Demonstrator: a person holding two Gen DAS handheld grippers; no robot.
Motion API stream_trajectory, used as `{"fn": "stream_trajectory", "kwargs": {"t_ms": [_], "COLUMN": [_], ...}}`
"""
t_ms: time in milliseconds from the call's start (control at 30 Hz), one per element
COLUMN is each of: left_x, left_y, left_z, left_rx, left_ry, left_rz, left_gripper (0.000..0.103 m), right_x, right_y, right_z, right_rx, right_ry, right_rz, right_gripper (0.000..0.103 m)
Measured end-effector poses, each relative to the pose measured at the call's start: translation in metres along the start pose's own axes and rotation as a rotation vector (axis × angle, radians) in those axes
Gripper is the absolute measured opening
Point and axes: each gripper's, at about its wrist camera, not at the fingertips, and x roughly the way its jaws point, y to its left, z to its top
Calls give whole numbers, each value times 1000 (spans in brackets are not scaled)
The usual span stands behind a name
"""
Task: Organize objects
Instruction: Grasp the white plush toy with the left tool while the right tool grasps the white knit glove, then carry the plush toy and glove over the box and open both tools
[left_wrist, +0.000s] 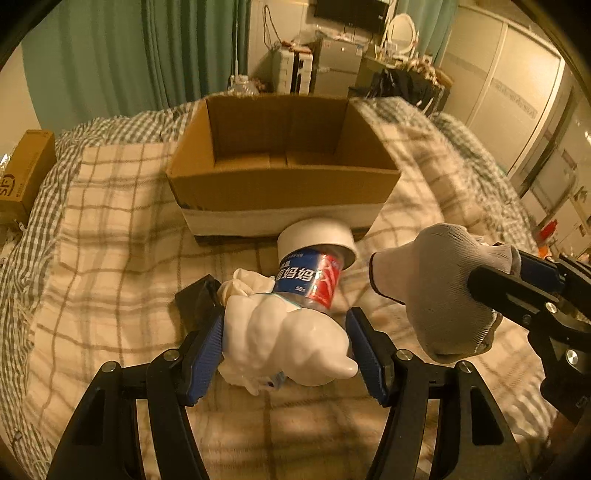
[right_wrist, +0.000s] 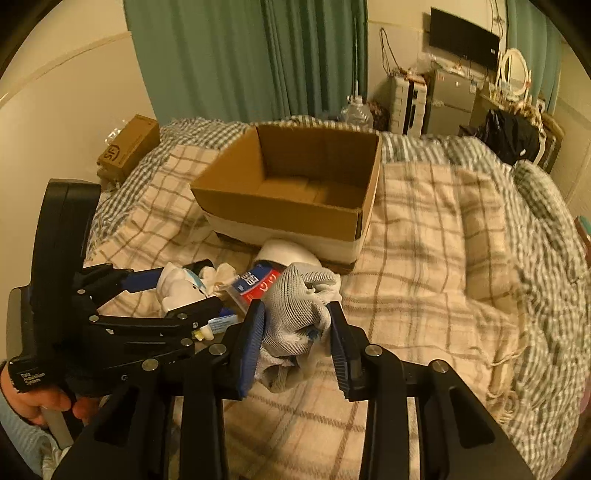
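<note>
Two grippers loaded, one box waiting

Both tools hold something above the bed (right_wrist: 424, 229), whose plaid blanket spreads wide and flat to the right of the cardboard box (left_wrist: 280, 184). The left hand-held gripper (left_wrist: 286, 347) is closed around a lumpy white toy (left_wrist: 284, 339); the right hand-held gripper (right_wrist: 297, 332) is closed around a bunched grey-white glove (right_wrist: 295, 314). The two sit just beside each other, close to the box's near wall. Between them and that wall lies a jar (left_wrist: 317, 269) on its side, white lid toward the box, blue and red label up, with a crumpled white cloth (left_wrist: 247, 280) and a small black item (left_wrist: 197, 299) next to it. The box stands open, its brown floor showing nothing inside.
</note>
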Motion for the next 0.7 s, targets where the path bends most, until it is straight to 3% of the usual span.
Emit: {"fn": "stream_trajectory", "kwargs": {"t_ms": [333, 700], "left_x": [-57, -85], "left_y": [3, 5], "left_z": [15, 58], "left_rx": [-29, -12], "left_ry": [-104, -181], "left_rz": [-84, -126], "left_gripper": [67, 67], "right_x": [-52, -75], "right_y": [18, 17], "right_z": [12, 49], "right_rx": [-31, -67], "right_ry": [-109, -188], "right_rz": [-63, -89], "right_gripper": [32, 31]}}
